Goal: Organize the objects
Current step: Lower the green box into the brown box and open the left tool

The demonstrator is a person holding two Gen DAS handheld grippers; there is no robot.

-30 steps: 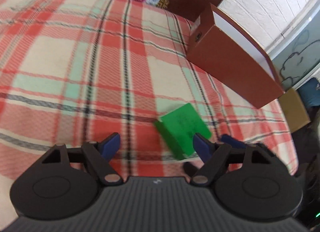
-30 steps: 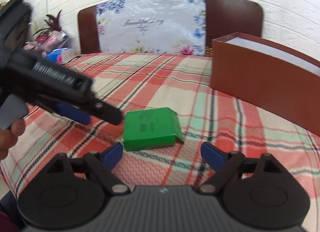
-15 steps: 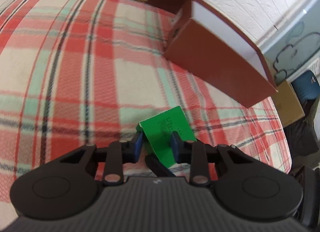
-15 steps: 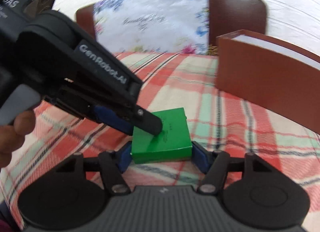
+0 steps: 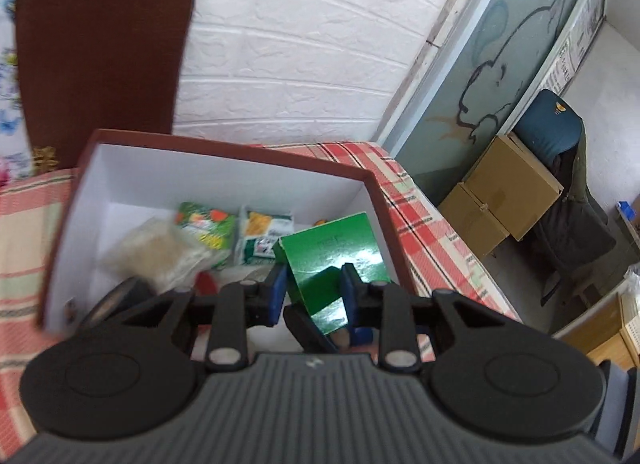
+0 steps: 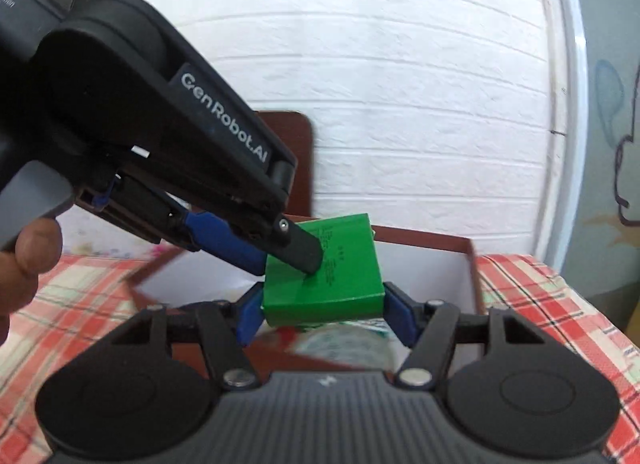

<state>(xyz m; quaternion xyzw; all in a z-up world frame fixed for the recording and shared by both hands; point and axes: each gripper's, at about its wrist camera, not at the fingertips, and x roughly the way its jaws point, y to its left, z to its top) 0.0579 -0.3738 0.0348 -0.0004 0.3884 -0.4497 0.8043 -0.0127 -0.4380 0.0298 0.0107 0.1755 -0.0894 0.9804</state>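
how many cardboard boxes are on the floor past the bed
2: a larger cardboard box by the dark chair, and a smaller cardboard box against it, nearer the bed. Others may be out of view.

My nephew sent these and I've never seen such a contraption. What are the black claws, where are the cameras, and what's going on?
A person holds two hand-held grippers, each with a camera looking along its fingers. The left gripper and the right gripper both clamp one green box, above an open brown box on a plaid cloth. Inside lie snack packets and a clear bag. In the right view you see the left gripper from the side, and a hand.
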